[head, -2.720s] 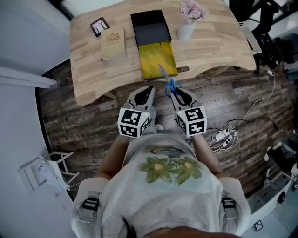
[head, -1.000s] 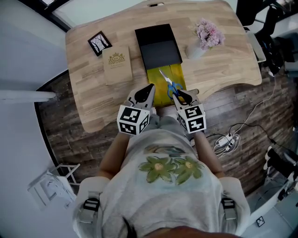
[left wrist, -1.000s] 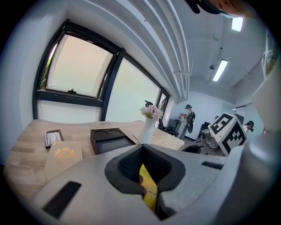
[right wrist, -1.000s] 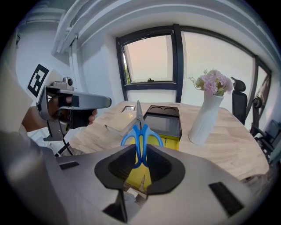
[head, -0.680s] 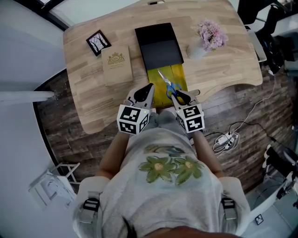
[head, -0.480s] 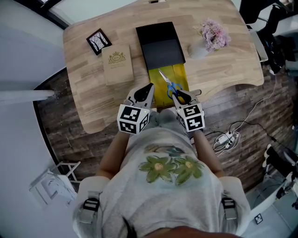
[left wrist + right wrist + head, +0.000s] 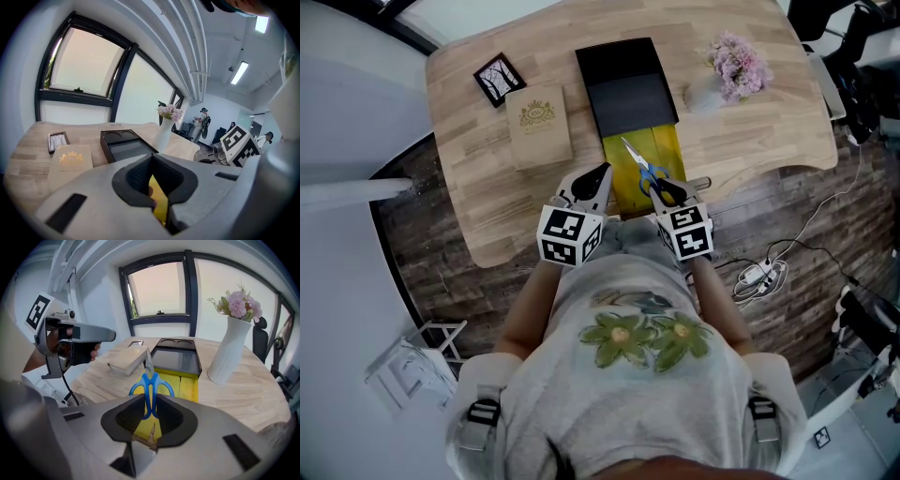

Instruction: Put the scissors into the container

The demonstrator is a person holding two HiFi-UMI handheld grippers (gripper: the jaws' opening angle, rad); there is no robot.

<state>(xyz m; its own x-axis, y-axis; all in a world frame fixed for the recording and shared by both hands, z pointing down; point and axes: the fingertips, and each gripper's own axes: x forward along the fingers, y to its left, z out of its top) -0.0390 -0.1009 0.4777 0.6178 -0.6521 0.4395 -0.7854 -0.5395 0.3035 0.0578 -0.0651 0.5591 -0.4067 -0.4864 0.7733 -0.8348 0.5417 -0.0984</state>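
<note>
Blue-handled scissors stick out of my right gripper, which is shut on their handle loops, blades pointing away toward the container. The container is a black box with a yellow tray pulled out toward me. The scissors hang above the near part of that tray, not touching it. My left gripper is shut with nothing in it, just left of the tray over the table's front edge.
A tan book and a small picture frame lie left of the box. A white vase of pink flowers stands to its right. Cables and a power strip lie on the floor.
Both grippers have come forward from over the floor to the table's front edge and sunk a little. The scissors now hang over the yellow tray, still gripped.
</note>
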